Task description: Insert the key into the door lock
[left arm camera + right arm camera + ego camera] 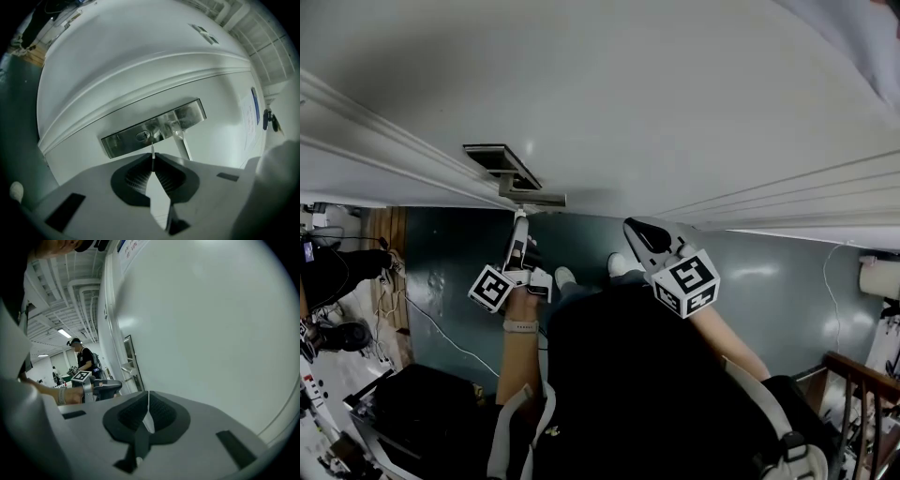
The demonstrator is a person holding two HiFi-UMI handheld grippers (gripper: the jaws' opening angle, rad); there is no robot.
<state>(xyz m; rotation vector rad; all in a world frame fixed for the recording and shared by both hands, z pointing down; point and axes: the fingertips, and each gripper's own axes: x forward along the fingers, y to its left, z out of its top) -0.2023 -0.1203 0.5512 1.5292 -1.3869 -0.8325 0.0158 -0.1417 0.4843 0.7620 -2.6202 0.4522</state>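
Note:
A silver lock plate [123, 139] is fixed to the white door [140, 51], with a keyhole [143, 136] and a lever handle [179, 135] beside it. My left gripper [153, 157] is shut on a thin key [152, 151]. The key's tip points at the keyhole and stops just short of it. In the head view the left gripper [520, 228] reaches up under the lock plate [500, 161]. My right gripper [148, 395] is shut with nothing between its jaws. It hangs near the door [675, 94], to the right of the lock, as the right gripper [649, 236] shows in the head view.
The green floor [769, 281] runs along the door's foot. Cables and gear [328, 272] lie at the left and a wooden rail [862, 384] stands at the right. In the right gripper view a person [86, 359] stands far down the room.

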